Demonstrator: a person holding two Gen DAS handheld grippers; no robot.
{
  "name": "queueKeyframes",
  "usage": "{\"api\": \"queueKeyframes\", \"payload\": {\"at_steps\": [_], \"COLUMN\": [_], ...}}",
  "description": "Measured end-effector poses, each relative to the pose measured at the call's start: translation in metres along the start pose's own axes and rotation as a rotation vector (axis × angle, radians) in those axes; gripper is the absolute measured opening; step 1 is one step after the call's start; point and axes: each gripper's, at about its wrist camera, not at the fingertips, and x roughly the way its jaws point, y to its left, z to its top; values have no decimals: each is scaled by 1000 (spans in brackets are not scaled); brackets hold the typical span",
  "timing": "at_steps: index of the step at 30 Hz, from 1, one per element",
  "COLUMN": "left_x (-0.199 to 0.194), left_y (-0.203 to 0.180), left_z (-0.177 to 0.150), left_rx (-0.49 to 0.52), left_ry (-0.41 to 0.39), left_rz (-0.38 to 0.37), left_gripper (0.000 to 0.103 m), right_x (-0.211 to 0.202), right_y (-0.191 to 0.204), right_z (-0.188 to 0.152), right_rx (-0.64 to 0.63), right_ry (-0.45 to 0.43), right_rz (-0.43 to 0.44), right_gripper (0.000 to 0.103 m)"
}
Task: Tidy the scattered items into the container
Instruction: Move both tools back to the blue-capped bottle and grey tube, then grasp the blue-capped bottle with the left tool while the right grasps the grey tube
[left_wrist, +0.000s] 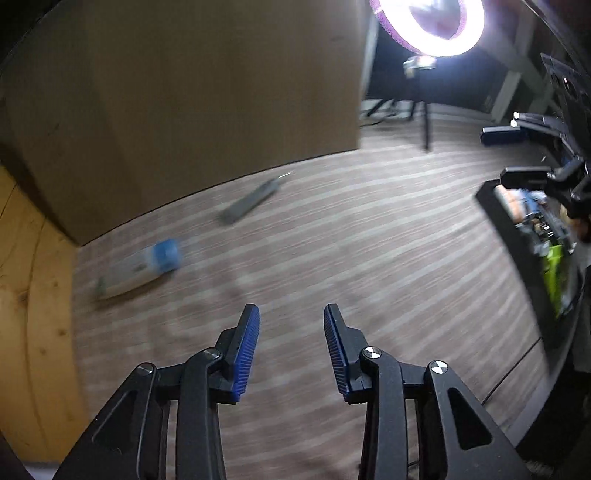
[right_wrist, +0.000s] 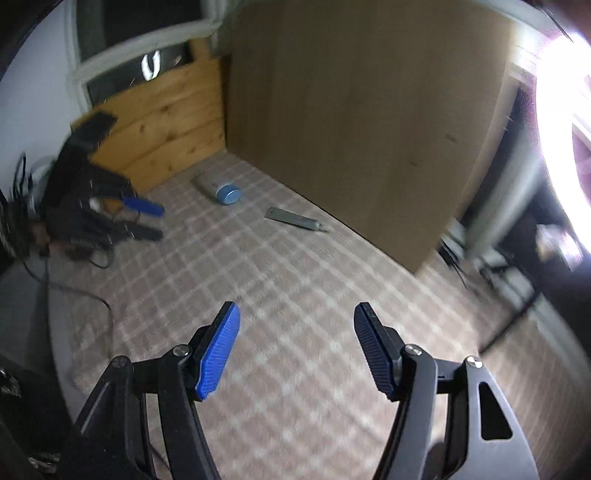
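Observation:
A white tube with a blue cap (left_wrist: 140, 267) (right_wrist: 218, 188) lies on the checked cloth near the brown board. A flat grey tool (left_wrist: 251, 201) (right_wrist: 295, 219) lies a little to its right. At the right edge of the left wrist view stands a black container (left_wrist: 495, 218) holding several packets. My left gripper (left_wrist: 291, 310) (right_wrist: 160, 221) hovers over the cloth, open, with nothing between its blue pads. My right gripper (right_wrist: 297, 308) (left_wrist: 513, 155) is open wide and empty, and in the left wrist view it sits above the container's far end. Both views are motion-blurred.
A tall brown board (right_wrist: 351, 110) stands behind the items, with a pale wooden panel (right_wrist: 166, 122) to its left. A bright ring light on a stand (left_wrist: 428, 26) glares at the far right. A dark cable (right_wrist: 74, 291) trails over the cloth's left edge.

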Motion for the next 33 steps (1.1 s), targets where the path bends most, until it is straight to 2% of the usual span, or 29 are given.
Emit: {"api": "queueKeyframes", "payload": {"at_steps": [3, 9, 15, 21, 23, 24, 25, 30, 33], "left_x": [11, 49, 88, 114, 119, 122, 124, 134, 137], "left_y": [36, 94, 118, 122, 125, 127, 130, 137, 141], "left_z": [3, 17, 31, 34, 35, 36, 37, 35, 31], "left_rx": [20, 152, 256, 361, 365, 363, 355, 333, 289], "left_ry": [33, 115, 201, 252, 257, 256, 256, 271, 286], "left_rz": [18, 83, 81, 93, 90, 84, 75, 51, 4], "left_gripper": [46, 48, 50, 51, 53, 61, 63, 67, 67], "right_x": [41, 129, 192, 225, 231, 235, 239, 259, 267], "right_y": [9, 18, 17, 9, 9, 9, 10, 15, 11], "right_z": [31, 73, 86, 100, 105, 107, 108, 112, 116], "right_rx": [-96, -255, -357, -388, -399, -407, -415, -456, -429], "right_ry": [50, 163, 230, 245, 253, 258, 263, 295, 317], "right_rz": [24, 66, 93, 113, 125, 131, 133, 134, 152], "right_gripper": [63, 63, 63, 63, 63, 63, 63, 63, 64]}}
